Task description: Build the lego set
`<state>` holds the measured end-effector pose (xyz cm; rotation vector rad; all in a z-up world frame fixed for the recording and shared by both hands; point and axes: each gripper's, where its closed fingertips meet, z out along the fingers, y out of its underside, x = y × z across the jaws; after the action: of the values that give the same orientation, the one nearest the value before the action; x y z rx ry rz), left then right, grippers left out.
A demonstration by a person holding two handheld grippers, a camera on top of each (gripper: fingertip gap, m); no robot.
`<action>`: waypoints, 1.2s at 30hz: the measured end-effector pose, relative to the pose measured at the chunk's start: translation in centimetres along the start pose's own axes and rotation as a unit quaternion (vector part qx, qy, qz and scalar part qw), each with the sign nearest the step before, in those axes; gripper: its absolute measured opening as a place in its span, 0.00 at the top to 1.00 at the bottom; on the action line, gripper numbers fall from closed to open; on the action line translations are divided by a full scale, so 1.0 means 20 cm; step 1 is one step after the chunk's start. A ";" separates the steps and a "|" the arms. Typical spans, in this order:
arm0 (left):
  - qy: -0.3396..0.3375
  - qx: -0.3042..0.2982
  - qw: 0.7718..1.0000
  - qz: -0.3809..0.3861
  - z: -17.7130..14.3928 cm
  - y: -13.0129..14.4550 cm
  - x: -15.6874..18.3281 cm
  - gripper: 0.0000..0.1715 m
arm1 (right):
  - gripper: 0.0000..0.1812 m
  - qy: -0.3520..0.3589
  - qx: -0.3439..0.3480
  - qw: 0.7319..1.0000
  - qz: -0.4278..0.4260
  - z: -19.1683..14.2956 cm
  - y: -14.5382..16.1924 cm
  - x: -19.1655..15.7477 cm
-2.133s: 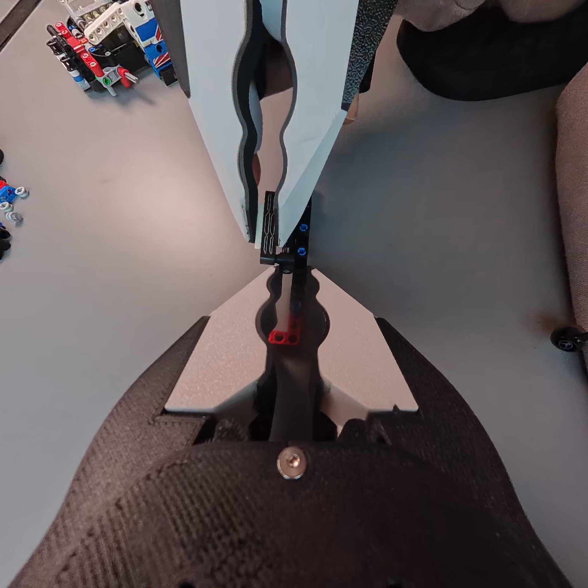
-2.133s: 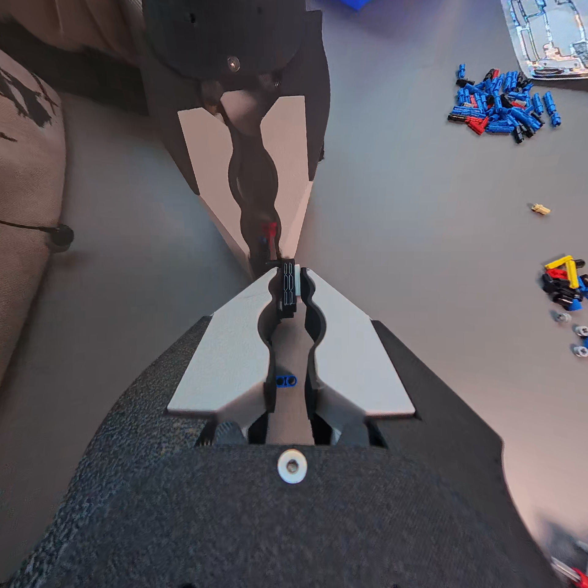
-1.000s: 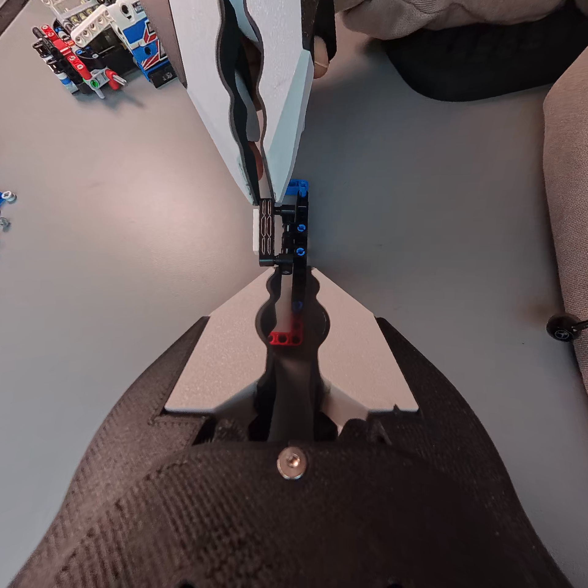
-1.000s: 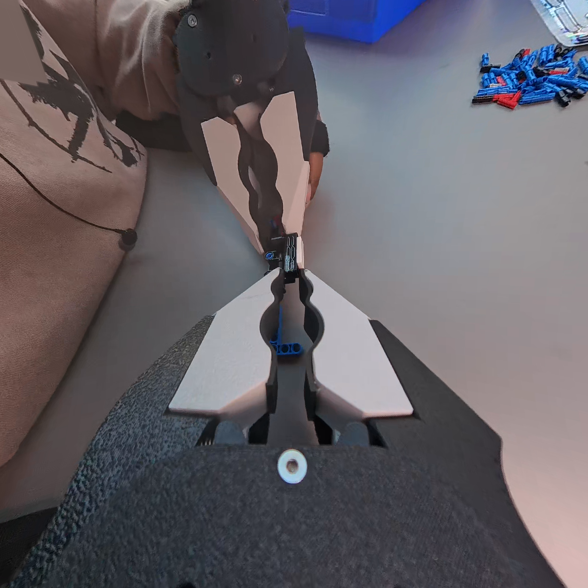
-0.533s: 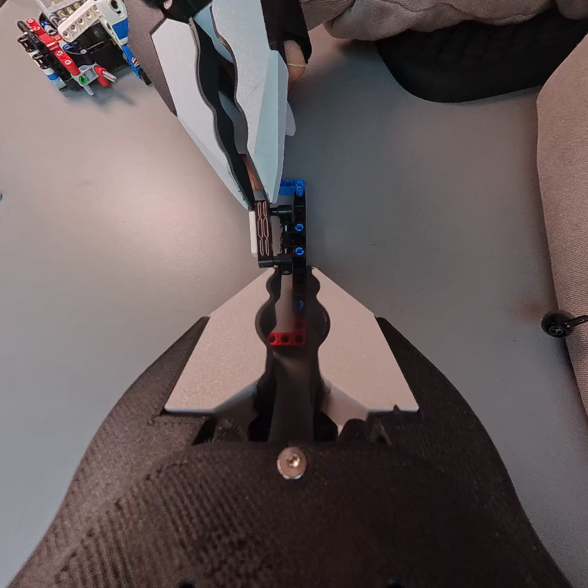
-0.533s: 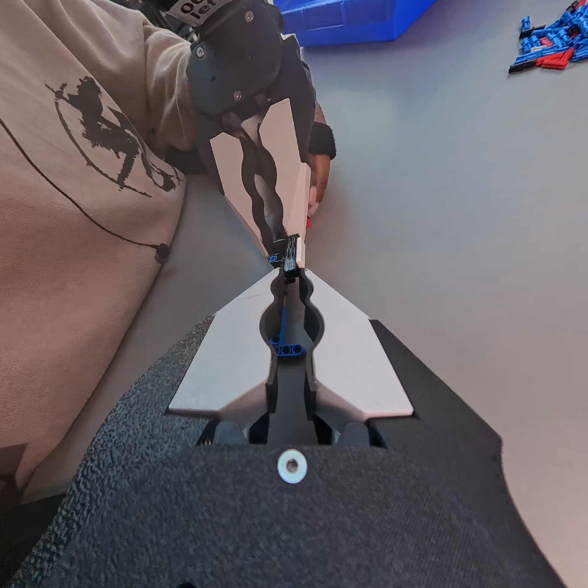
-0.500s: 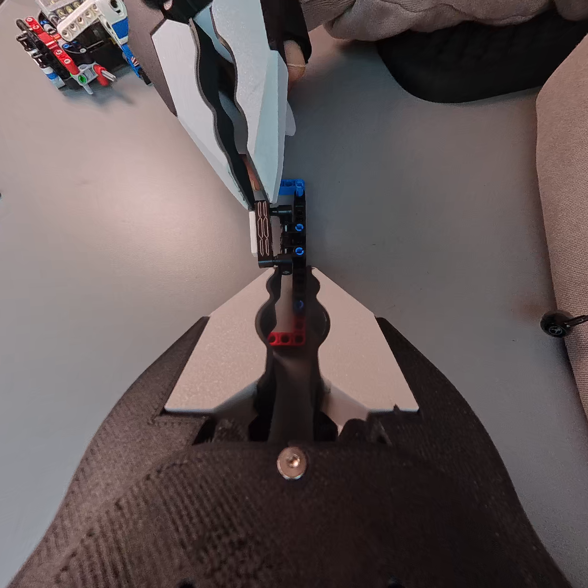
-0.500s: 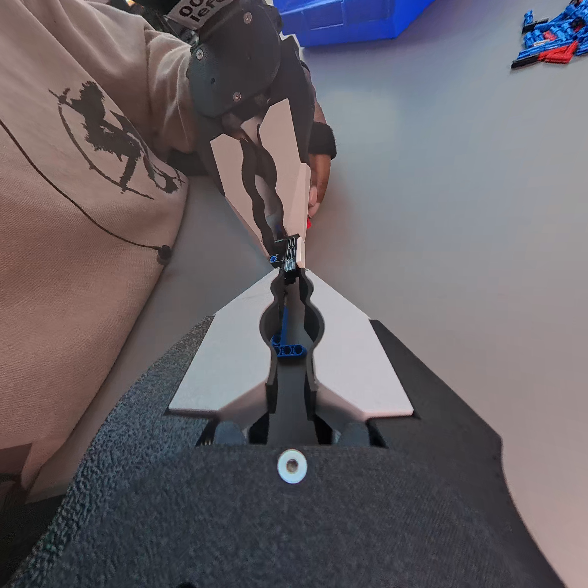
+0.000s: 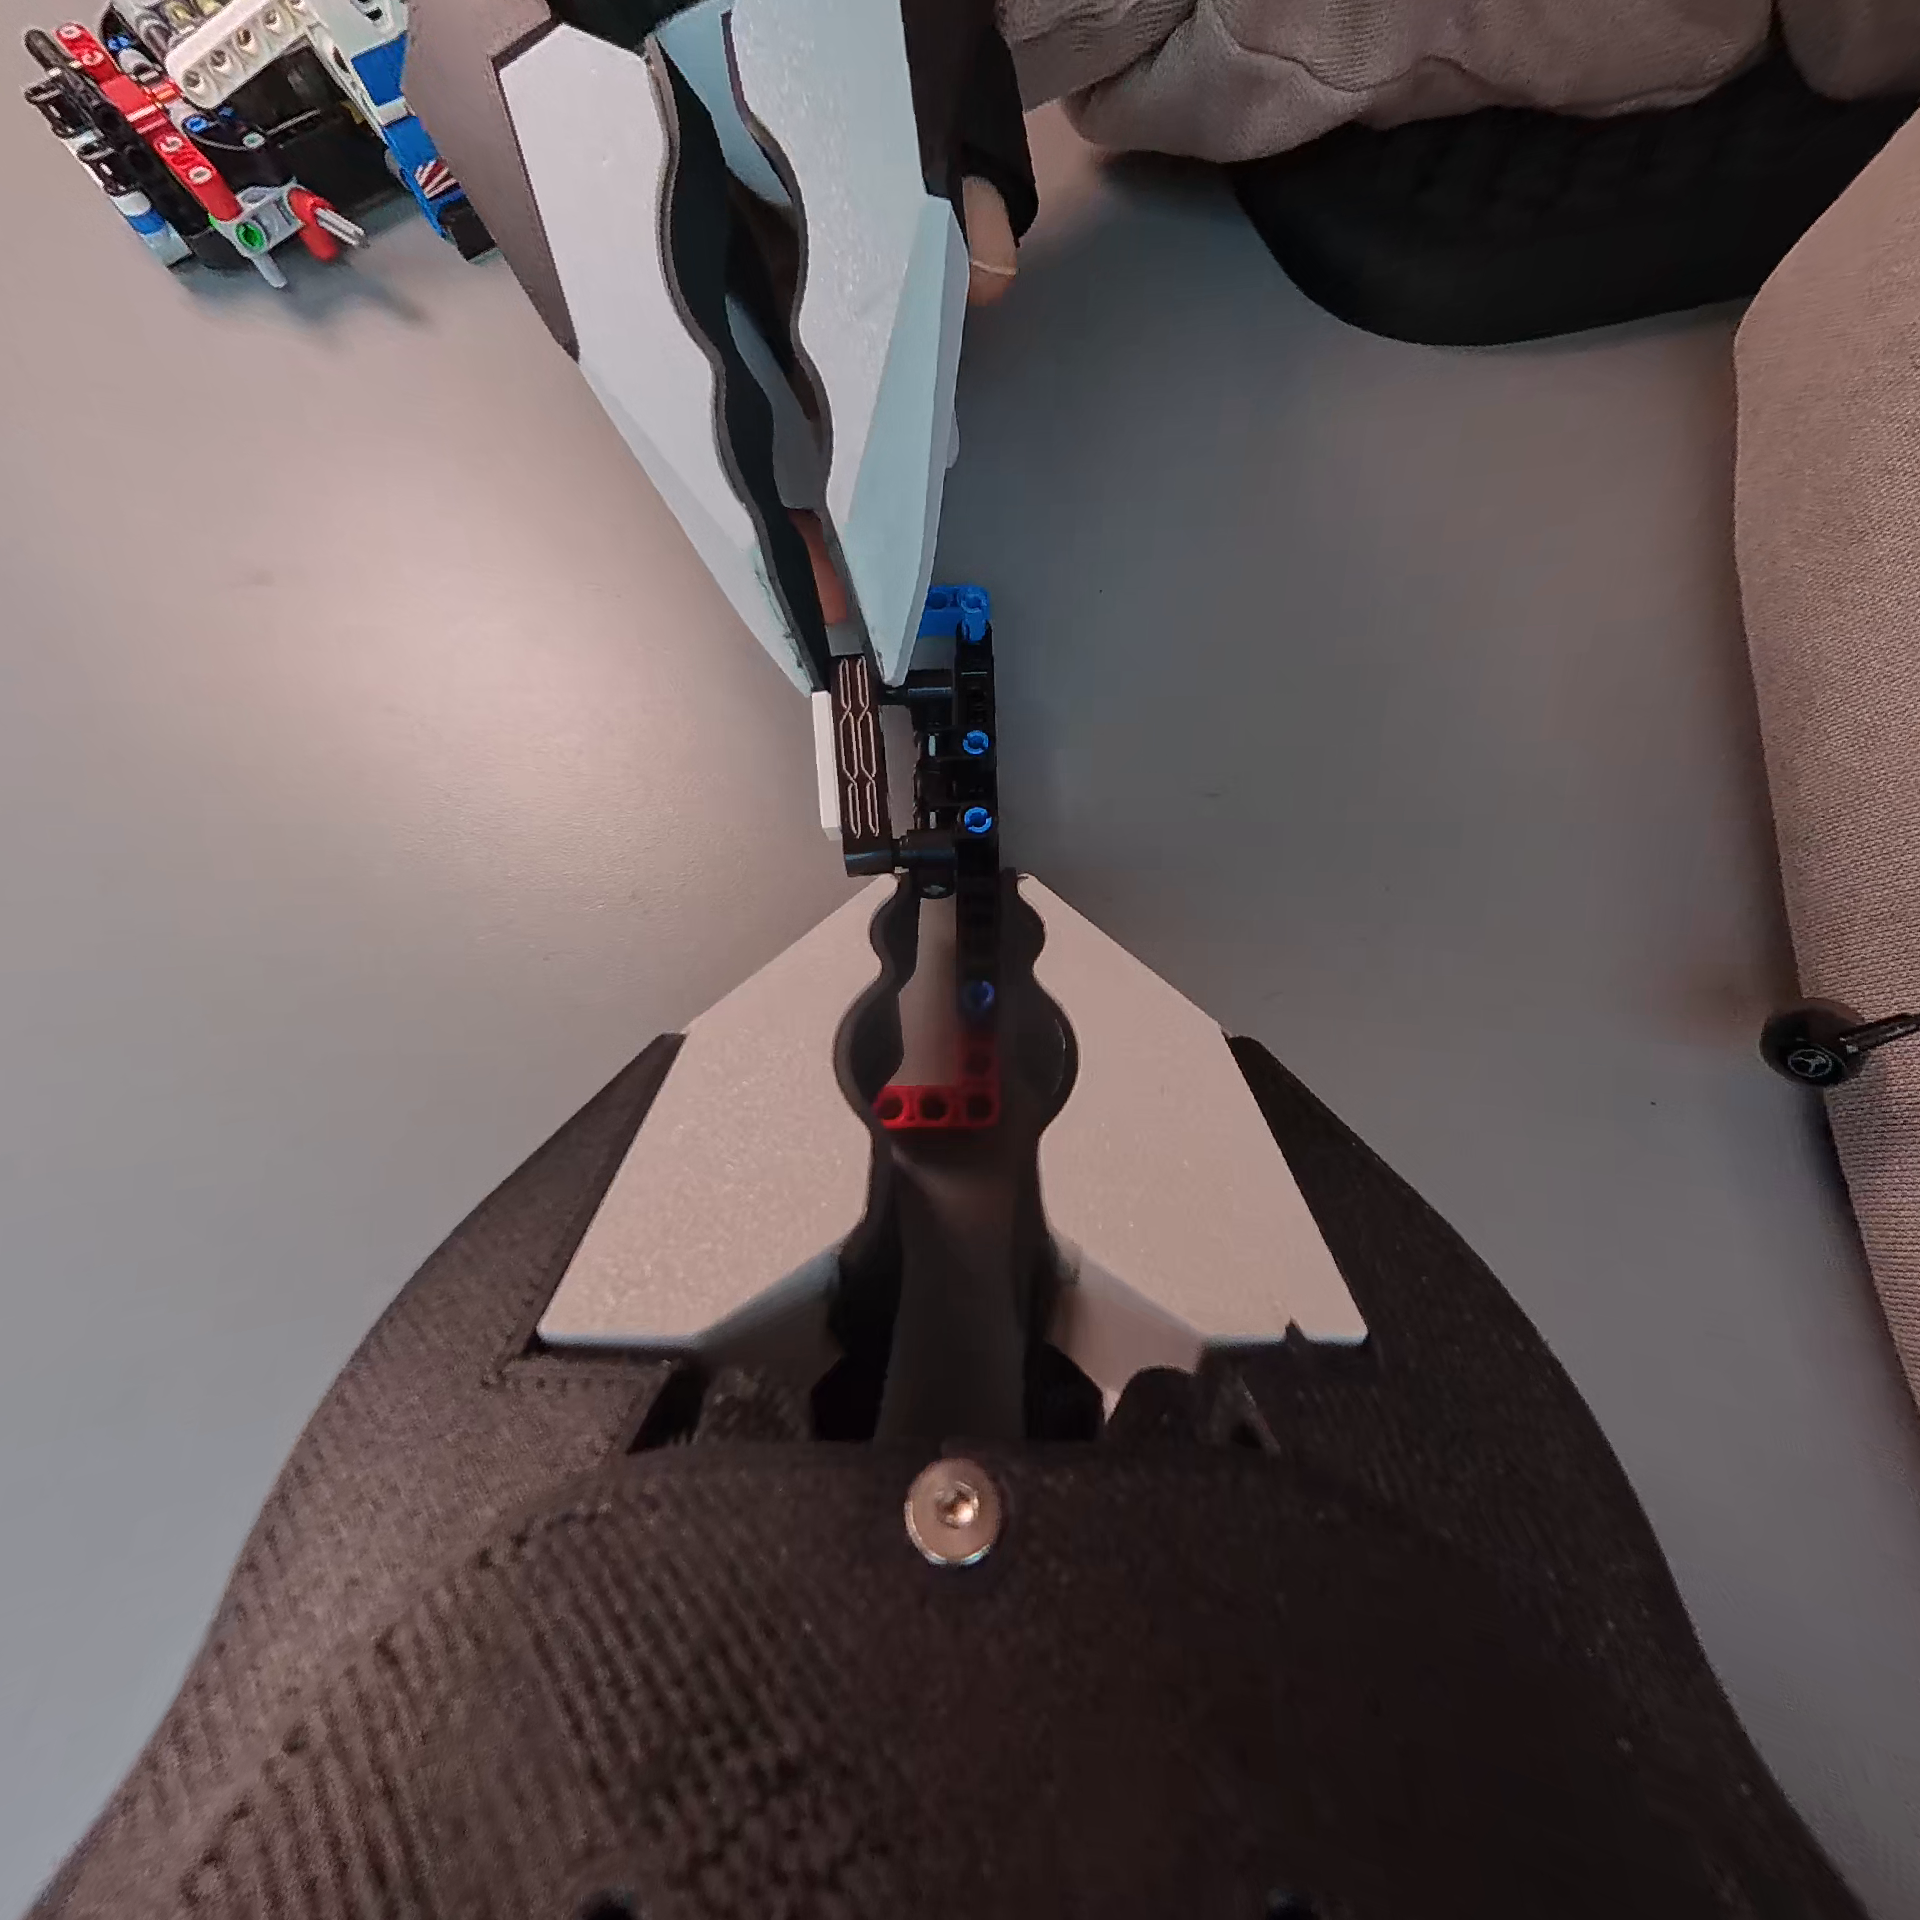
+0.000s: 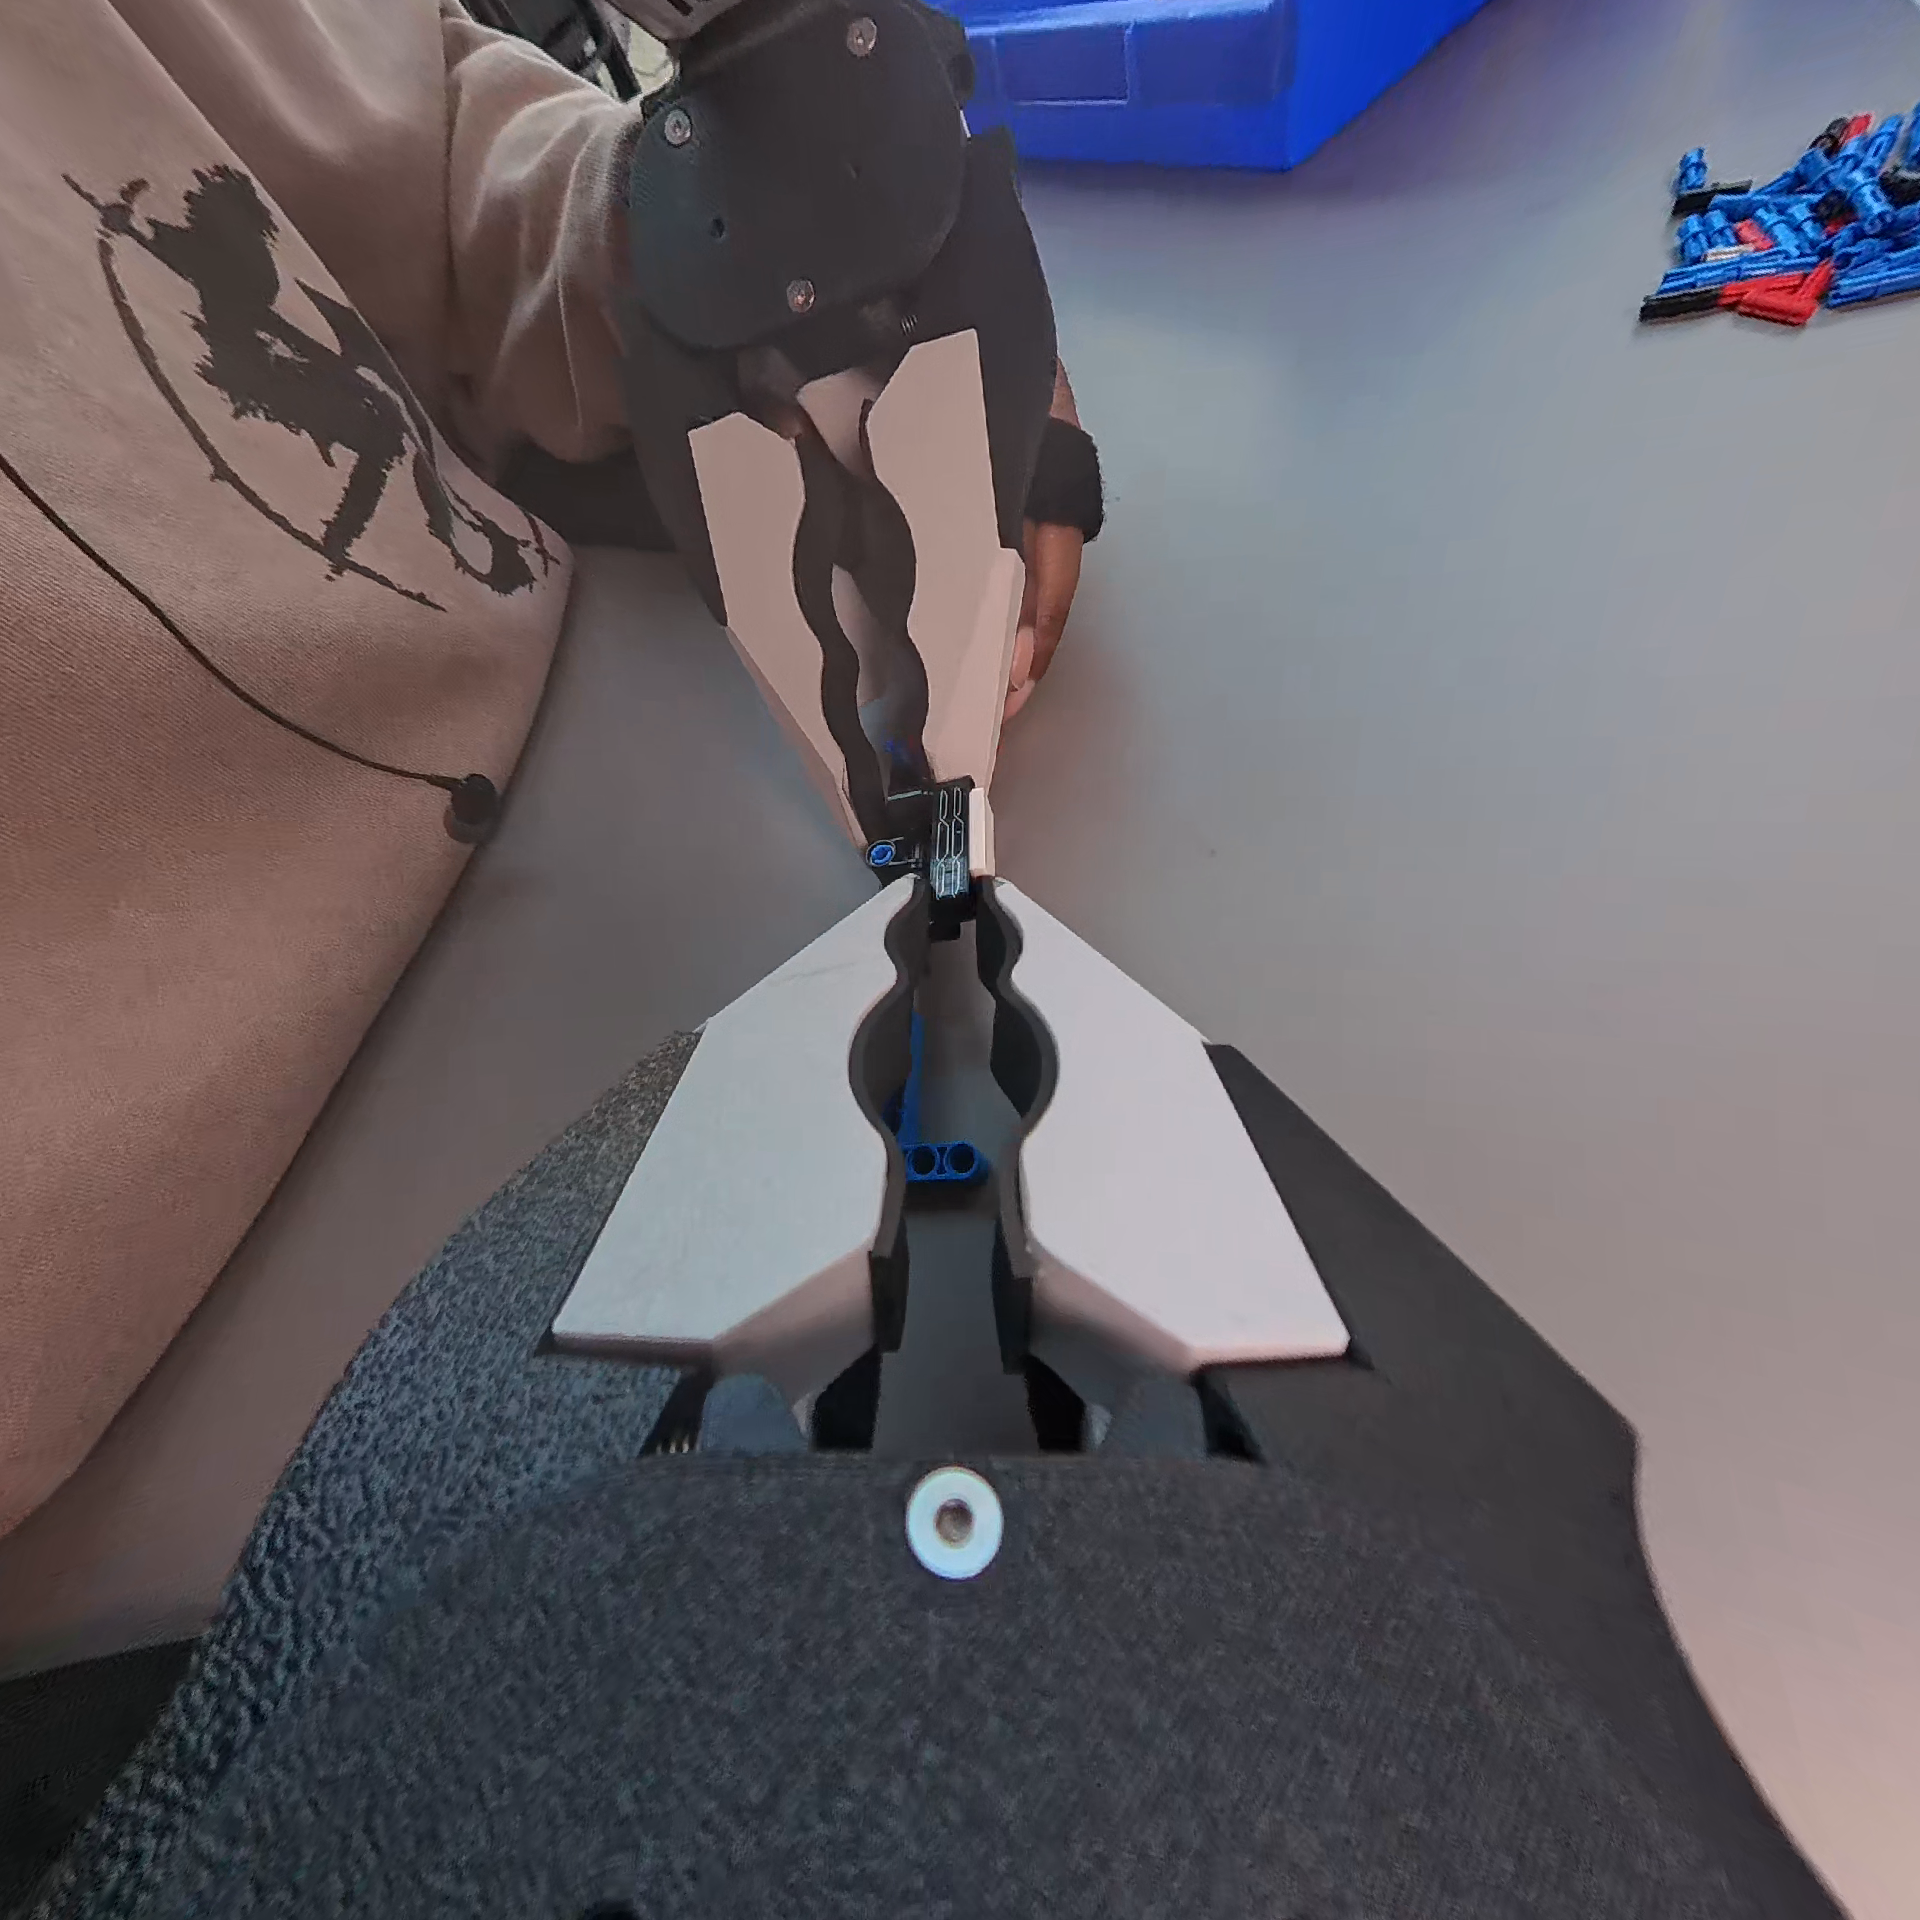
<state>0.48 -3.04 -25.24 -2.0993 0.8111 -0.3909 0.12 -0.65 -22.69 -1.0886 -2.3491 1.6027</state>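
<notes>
A small lego assembly is held in the air between both grippers. It is a black beam [image 9: 975,790] with blue pins, a red L-piece [image 9: 935,1107] at the near end, a blue piece [image 9: 956,605] at the far end, and a black-and-white patterned panel [image 9: 857,764] on its left side. My left gripper [image 9: 956,883] is shut on the black beam. My right gripper [image 10: 951,883] is shut on the patterned panel [image 10: 951,840]; it comes in from the top in the left wrist view [image 9: 868,665]. The blue piece [image 10: 940,1158] shows between the right fingers.
A partly built model [image 9: 239,135] stands on the grey table at the far left. A blue bin [image 10: 1195,83] and a pile of blue and red pins [image 10: 1808,239] lie beyond the right gripper. A person's beige sweatshirt [image 10: 208,623] and cord toggle [image 9: 1808,1055] are close by. Left tips to right tips: about 4 centimeters.
The right gripper has swung and tilted around the assembly, baring its blue end in the left wrist view. The right wrist view now faces the person more. Both grippers stay shut.
</notes>
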 end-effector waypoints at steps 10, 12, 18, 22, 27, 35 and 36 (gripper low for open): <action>-0.009 -0.001 1.000 -0.011 0.01 -0.01 -0.01 0.92 | 0.92 0.079 -0.058 0.994 -0.042 0.08 -0.04 0.02; -0.010 -0.002 1.000 -0.012 0.01 -0.01 -0.01 0.92 | 0.95 0.076 -0.075 0.993 -0.051 0.10 -0.02 0.02; -0.022 -0.001 0.999 -0.029 0.00 0.00 -0.04 0.91 | 0.95 0.122 -0.053 0.990 -0.053 0.10 -0.03 0.05; -0.016 0.000 0.999 -0.028 0.01 -0.01 -0.02 0.92 | 0.95 0.165 -0.026 0.986 -0.002 0.09 -0.02 0.08; -0.041 -0.011 0.999 -0.012 -0.01 0.00 -0.04 0.92 | 0.95 0.157 -0.021 0.986 -0.056 0.05 -0.08 0.05; -0.015 0.000 1.000 -0.013 -0.01 0.01 -0.03 0.92 | 0.95 0.114 -0.007 0.991 -0.074 0.05 -0.09 0.07; -0.013 0.000 1.000 -0.012 -0.01 0.01 -0.03 0.91 | 0.95 0.104 -0.006 0.992 -0.071 0.06 -0.08 0.07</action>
<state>-0.20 -2.87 -25.21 -2.1114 0.7713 -0.3754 -2.16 -0.98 -22.29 -1.0114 -2.2473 1.3569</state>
